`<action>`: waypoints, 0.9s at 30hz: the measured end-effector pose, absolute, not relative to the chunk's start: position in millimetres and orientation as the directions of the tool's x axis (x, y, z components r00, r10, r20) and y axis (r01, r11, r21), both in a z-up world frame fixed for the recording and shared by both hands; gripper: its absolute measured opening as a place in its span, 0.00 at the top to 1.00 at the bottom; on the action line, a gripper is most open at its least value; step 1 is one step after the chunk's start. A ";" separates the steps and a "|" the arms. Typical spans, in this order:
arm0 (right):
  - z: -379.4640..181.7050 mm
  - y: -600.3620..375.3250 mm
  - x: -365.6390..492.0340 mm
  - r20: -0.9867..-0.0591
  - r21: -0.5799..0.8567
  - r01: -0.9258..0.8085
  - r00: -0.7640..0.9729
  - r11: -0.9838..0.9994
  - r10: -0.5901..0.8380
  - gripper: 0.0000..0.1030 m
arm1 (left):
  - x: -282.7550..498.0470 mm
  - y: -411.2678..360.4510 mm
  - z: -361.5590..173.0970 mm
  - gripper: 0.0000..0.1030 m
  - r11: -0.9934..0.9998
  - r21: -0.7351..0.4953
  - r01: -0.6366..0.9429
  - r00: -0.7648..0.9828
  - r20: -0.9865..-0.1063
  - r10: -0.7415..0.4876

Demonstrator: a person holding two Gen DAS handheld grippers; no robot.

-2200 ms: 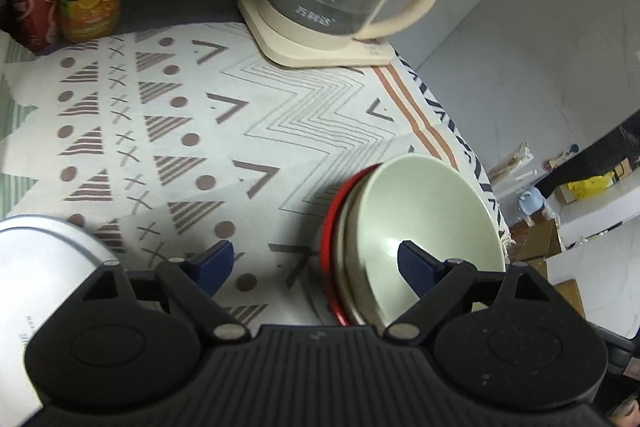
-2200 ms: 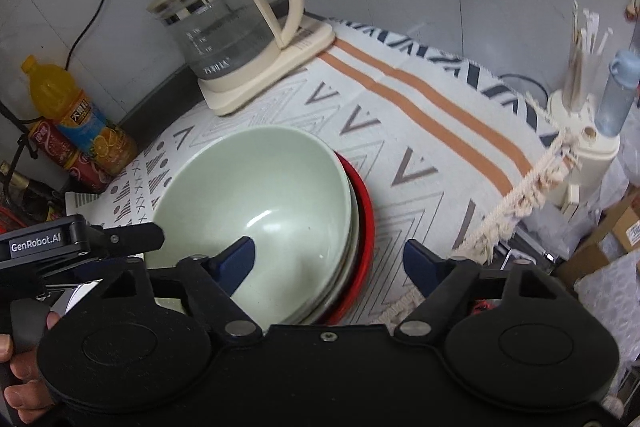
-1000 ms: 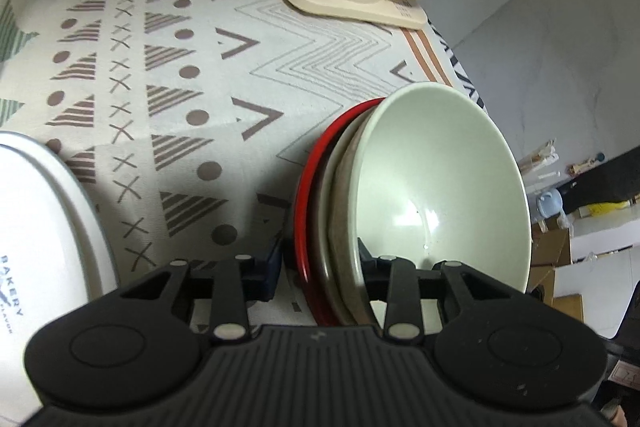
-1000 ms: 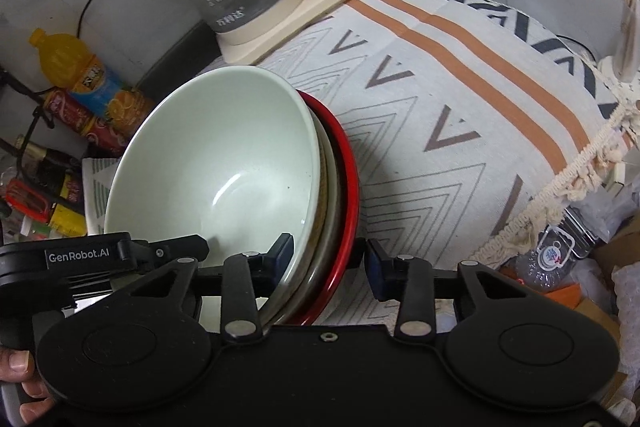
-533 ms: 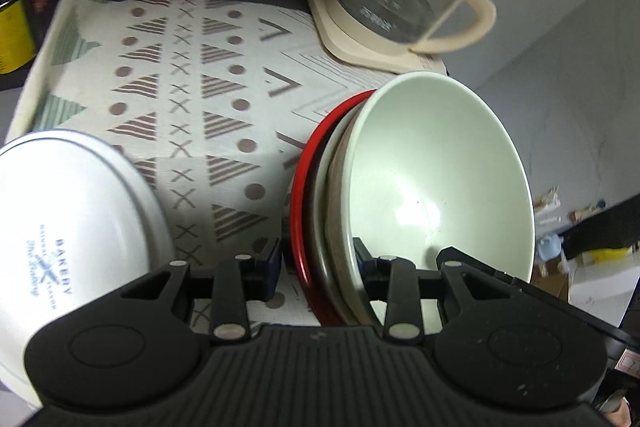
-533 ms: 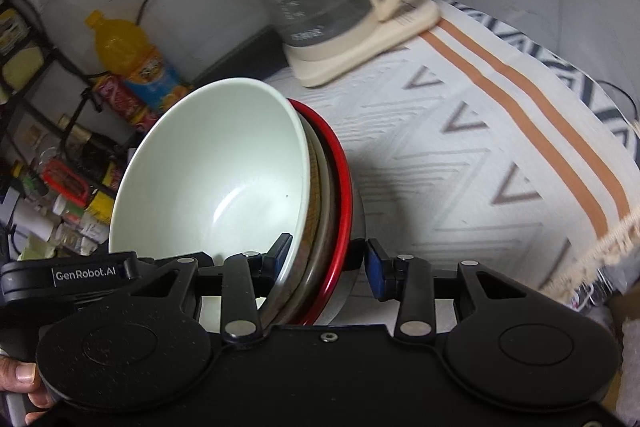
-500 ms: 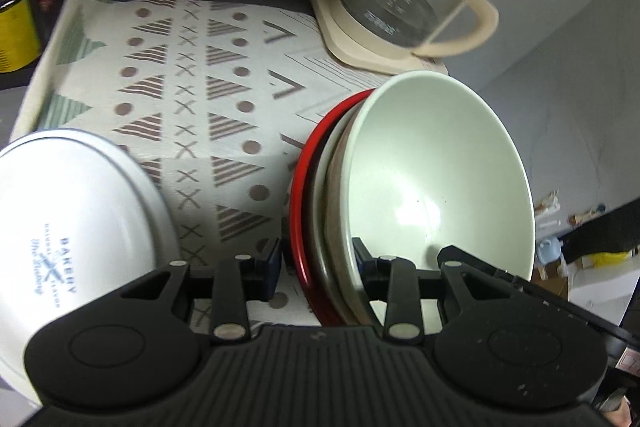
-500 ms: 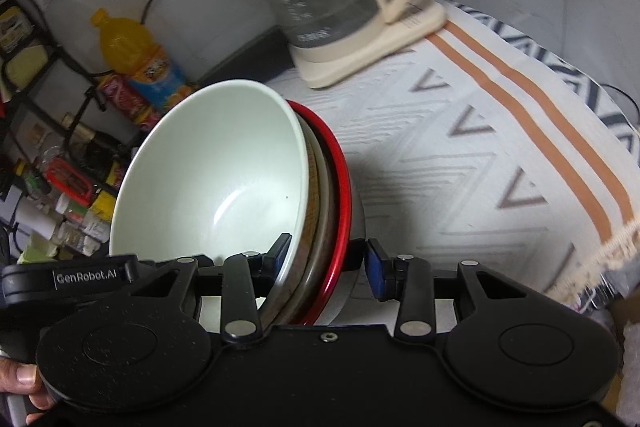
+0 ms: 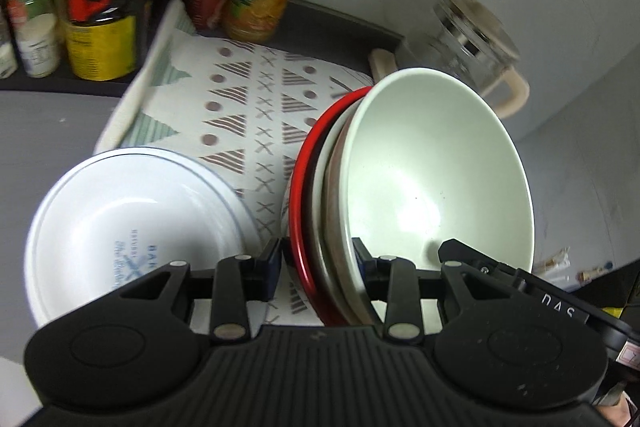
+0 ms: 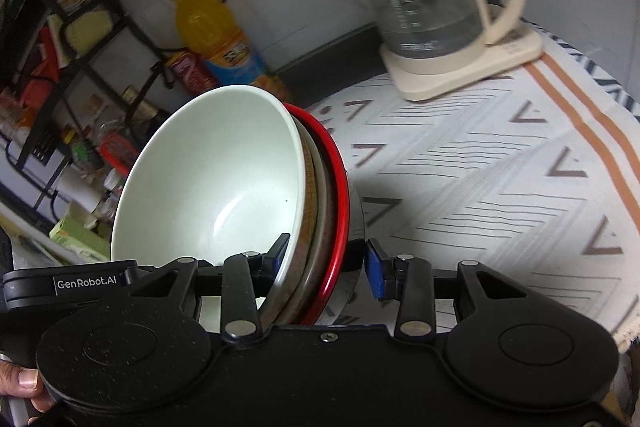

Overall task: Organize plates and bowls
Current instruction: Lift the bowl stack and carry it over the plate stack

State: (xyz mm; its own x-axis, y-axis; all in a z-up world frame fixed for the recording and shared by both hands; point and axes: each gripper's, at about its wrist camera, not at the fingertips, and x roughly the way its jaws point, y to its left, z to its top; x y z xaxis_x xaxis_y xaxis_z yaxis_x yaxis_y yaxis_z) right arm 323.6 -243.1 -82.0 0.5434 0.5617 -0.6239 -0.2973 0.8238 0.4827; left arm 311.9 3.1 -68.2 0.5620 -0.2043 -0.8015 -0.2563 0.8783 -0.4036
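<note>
A stack of nested bowls hangs in the air above the patterned cloth: a pale green bowl on top, a brownish bowl under it, a red-rimmed bowl at the bottom. My left gripper is shut on the stack's rim from one side. My right gripper is shut on the stack's rim from the opposite side. A white bowl with blue lettering rests at the lower left of the left wrist view, beside the stack.
A glass kettle on a cream base stands at the back of the cloth. An orange drink bottle, cans and jars crowd the back left by a wire rack. A hand grips the other tool.
Both grippers closed on the stack's rim and have lifted it off the cloth, tilting as they rise. The back bottles, the rack and the white bowl have come into fuller view.
</note>
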 end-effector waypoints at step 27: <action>-78.0 -142.9 316.6 -0.647 0.477 -0.506 0.352 0.719 0.676 0.63 | 232.7 85.9 -71.9 0.67 0.752 -0.402 -0.523 0.581 -0.813 -0.030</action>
